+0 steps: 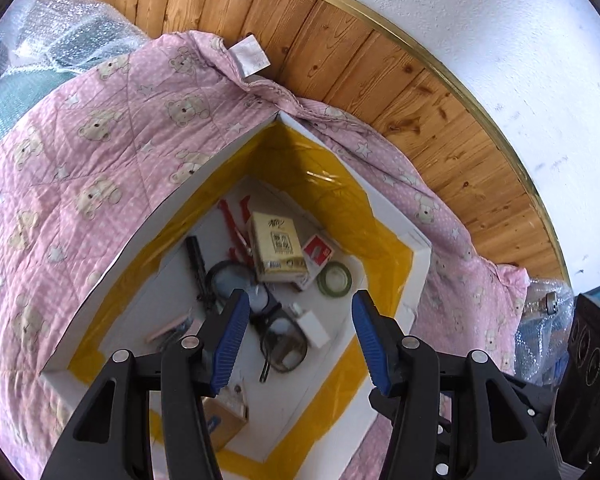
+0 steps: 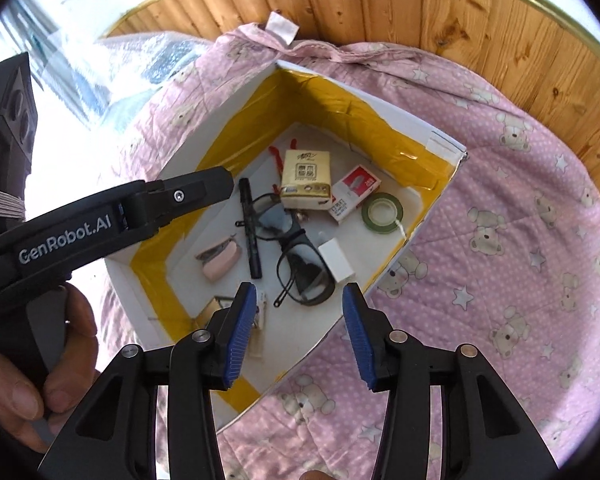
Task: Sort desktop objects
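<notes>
left gripper [image 1: 300,340]: held spread, empty, above the box [image 1: 414,276]
right gripper [image 2: 300,336]: held spread, empty
tissue pack [image 2: 306,180]: laid near the box's far corner

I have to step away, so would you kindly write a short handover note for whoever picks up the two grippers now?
Left gripper: open, empty, above the box.
Right gripper: open, empty, over the box's near edge.
The white box on the pink quilt holds the tissue pack, staple box, green tape roll, glasses, black pen, white eraser and pink case.
Nothing visible outside the box; check whether anything remains to sort.
</notes>
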Demonstrator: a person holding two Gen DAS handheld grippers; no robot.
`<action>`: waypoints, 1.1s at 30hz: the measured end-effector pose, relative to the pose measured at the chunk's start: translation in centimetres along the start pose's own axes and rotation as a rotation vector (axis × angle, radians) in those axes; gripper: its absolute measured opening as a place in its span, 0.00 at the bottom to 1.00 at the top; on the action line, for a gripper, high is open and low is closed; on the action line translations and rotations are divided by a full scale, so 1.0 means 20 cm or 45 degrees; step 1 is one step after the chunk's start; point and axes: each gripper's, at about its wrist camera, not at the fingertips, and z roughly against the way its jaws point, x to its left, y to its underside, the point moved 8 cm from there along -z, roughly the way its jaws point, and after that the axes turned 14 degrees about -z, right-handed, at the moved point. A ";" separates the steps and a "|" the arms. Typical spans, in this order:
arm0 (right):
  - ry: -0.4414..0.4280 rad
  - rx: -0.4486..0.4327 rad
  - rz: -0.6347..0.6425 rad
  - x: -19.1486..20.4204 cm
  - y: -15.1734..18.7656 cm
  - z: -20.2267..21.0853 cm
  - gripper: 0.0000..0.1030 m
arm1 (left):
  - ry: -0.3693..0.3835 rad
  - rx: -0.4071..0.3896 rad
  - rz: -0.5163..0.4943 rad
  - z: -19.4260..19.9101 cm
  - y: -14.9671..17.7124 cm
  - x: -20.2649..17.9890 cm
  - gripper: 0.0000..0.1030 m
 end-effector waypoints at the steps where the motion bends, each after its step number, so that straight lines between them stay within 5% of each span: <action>1: 0.024 -0.004 0.010 0.00 0.01 0.01 0.46 | 0.000 -0.002 0.001 0.02 0.01 0.00 0.53; 16: 0.070 0.010 0.066 0.06 0.10 0.09 0.46 | 0.010 -0.007 0.053 0.31 0.26 -0.03 0.53; 33: 0.118 -0.031 0.196 0.13 0.09 0.15 0.49 | 0.036 -0.021 0.079 0.37 0.35 -0.07 0.53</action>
